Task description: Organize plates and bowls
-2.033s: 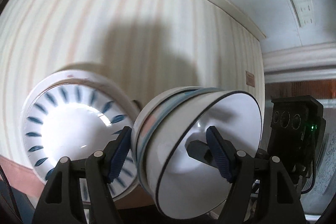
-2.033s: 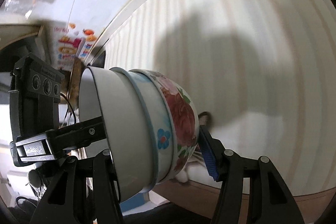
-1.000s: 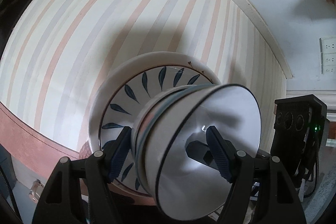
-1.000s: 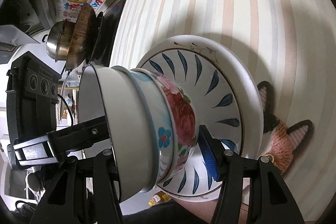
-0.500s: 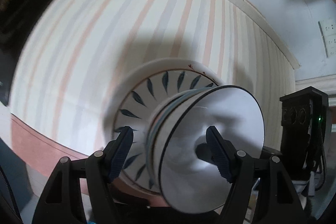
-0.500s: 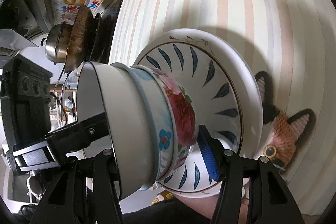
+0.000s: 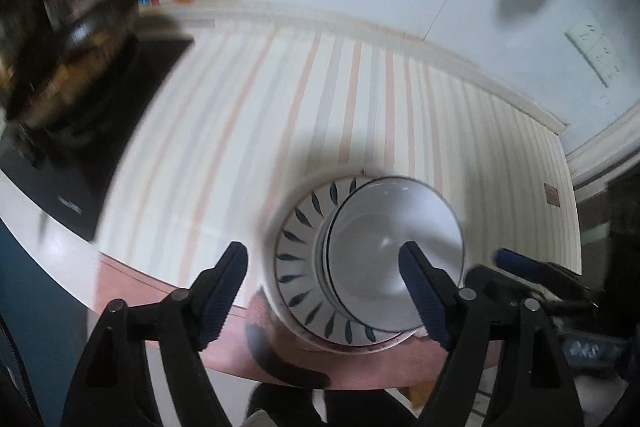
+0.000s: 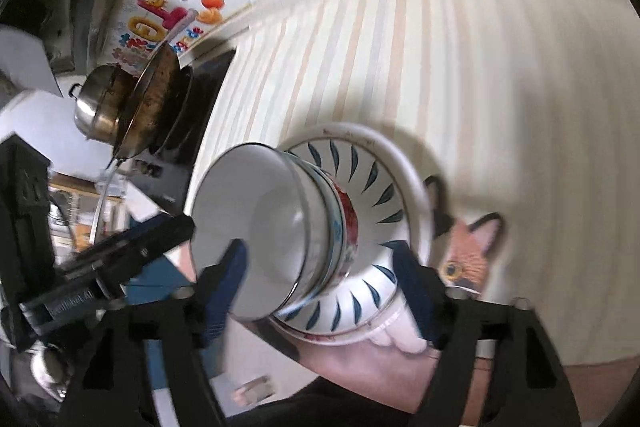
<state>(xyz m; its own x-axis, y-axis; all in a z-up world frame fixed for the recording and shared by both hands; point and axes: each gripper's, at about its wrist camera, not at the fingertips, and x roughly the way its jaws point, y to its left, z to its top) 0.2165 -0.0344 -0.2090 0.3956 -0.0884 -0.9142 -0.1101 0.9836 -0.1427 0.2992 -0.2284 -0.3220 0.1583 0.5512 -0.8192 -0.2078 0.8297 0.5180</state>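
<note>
Left wrist view: I see my left gripper (image 7: 322, 293) with its two blue pads spread wide, and nothing is held between them.
Bowls: the stack of bowls (image 7: 394, 253) sits inside the big plate (image 7: 298, 239). I cannot tell if the right pad touches the bowl rim or is just in front of it.
Plate: white, with dark blue leaf marks around the inside. It rests on the striped cloth (image 7: 320, 99), close to the near edge of the table.
Right wrist view: my right gripper (image 8: 320, 283) has its pads apart too. They sit on either side of the stack of bowls (image 8: 276, 227) but do not squeeze it (I see a gap at each pad).
Bowl sides: the bottom bowl has red flowers on it, and the top one is plain white with a dark rim.
Plate again: the big plate (image 8: 384, 187) lies under the bowls, and a fox-face mat (image 8: 468, 251) pokes out just beside it.
Far left: a dark pan (image 8: 154, 99) and a shiny steel pot (image 8: 94, 107) stand on a black stove top (image 8: 192, 115).
Wall: bright cartoon stickers (image 8: 160, 19) are stuck behind the stove.
Blur: both views are a bit smeared.
</note>
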